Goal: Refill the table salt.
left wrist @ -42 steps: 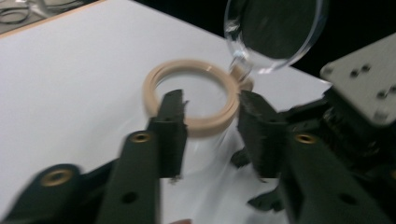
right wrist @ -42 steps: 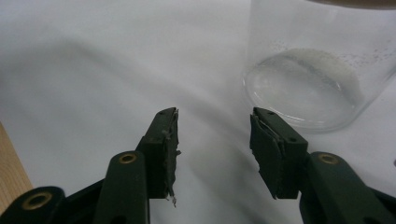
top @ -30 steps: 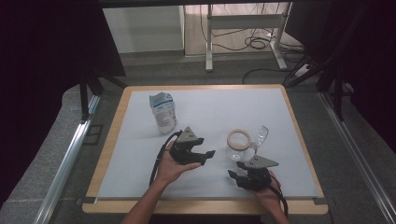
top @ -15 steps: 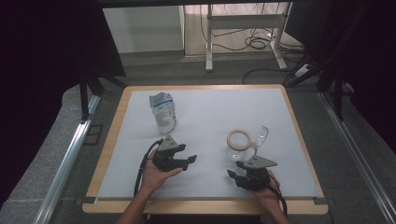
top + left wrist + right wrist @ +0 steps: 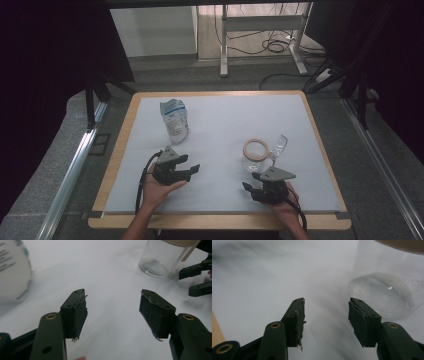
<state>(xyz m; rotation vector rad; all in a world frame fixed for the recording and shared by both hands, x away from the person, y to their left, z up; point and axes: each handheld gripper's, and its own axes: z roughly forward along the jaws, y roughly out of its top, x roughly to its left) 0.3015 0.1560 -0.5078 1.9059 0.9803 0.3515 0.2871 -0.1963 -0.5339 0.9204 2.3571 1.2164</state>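
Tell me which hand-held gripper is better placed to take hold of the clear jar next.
Right. The right hand-held gripper sits just in front of the clear jar, jaws open, with the jar's base close ahead in its own view. The left hand-held gripper is also open but stands farther off across the table.

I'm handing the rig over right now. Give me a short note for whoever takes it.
Left gripper: open, empty, low over the table, between the pouch and the jar.
Right gripper: open, empty, just short of the jar.
Jar: upright, tan ring on its rim, its clear lid hanging off to the side.
Pouch: upright, untouched.
Done: nothing gripped.
Left: probably grasp the jar and pouch.
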